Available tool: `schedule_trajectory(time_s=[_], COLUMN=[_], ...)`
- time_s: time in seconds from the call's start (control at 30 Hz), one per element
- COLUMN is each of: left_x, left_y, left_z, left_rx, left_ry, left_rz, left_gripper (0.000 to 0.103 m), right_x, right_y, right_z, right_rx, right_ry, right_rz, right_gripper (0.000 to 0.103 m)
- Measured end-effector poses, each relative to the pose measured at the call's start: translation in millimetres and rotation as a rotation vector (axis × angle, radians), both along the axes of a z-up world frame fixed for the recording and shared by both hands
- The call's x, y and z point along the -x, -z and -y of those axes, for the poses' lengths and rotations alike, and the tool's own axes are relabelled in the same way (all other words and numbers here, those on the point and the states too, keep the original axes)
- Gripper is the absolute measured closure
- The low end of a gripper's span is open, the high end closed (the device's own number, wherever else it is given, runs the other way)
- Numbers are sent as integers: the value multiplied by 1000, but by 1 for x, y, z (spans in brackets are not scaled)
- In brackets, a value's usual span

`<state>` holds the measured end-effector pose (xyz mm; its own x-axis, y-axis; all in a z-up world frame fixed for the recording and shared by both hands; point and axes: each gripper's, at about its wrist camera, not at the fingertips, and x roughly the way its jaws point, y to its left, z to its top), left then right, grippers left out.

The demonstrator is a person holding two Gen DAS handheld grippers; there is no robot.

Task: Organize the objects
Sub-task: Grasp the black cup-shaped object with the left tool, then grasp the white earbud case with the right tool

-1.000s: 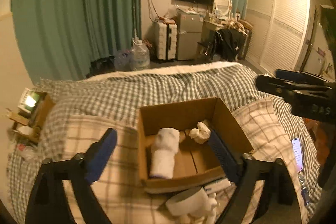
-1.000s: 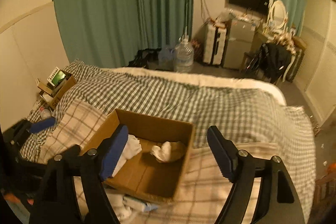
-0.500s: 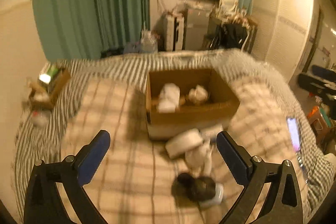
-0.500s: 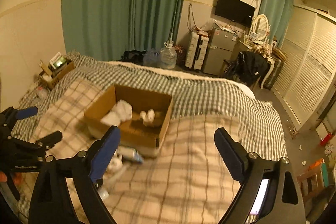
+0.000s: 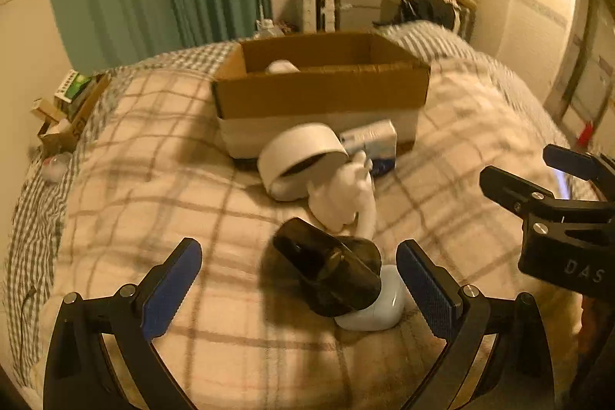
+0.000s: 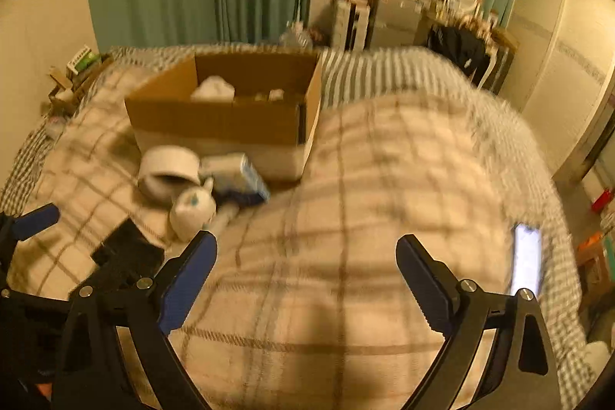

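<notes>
A cardboard box (image 5: 323, 91) sits on the plaid bed with white items inside; it also shows in the right wrist view (image 6: 226, 118). In front of it lie a white tape roll (image 5: 300, 156), a white and blue packet (image 5: 373, 141), a white soft toy (image 5: 346, 195), a dark brown object (image 5: 326, 271) and a white case (image 5: 376, 306) under it. My left gripper (image 5: 300, 287) is open and empty, low over the bed, its jaws either side of the dark object. My right gripper (image 6: 303, 279) is open and empty over the blanket, right of the pile.
A lit phone (image 6: 526, 260) lies on the bed at the right. A small box of clutter (image 5: 69, 110) sits at the bed's left edge. Green curtains, a TV and furniture stand behind the bed.
Both grippers pulled back from over the box and dropped low toward the bed. The loose pile in front of the box is now close before my left gripper.
</notes>
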<state>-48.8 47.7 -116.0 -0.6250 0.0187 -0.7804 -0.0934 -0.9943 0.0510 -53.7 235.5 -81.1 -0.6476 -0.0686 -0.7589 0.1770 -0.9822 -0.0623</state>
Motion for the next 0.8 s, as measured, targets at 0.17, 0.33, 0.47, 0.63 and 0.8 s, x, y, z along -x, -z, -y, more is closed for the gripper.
schedule_trajectory(time_s=[0.17, 0.33, 0.47, 0.63, 0.8], left_x=[15, 11, -3, -16, -19], left_y=[18, 18, -2, -33, -31], left_z=[3, 7, 16, 37, 61], left_rx=[-69, -120, -129, -88, -4], left_ry=[16, 39, 7, -12, -51], left_rz=[66, 64, -11, -101, -109], left_gripper=[14, 39, 41, 41, 41], right_x=[4, 0, -10, -16, -10], right_y=[13, 12, 0, -9, -5], right_z=[0, 4, 6, 19, 49], right_rx=[11, -11, -16, -1, 24], right_ry=[-8, -10, -21, -89, -196], right_rz=[31, 23, -27, -40, -3], right_gripper=[8, 8, 8, 8, 8])
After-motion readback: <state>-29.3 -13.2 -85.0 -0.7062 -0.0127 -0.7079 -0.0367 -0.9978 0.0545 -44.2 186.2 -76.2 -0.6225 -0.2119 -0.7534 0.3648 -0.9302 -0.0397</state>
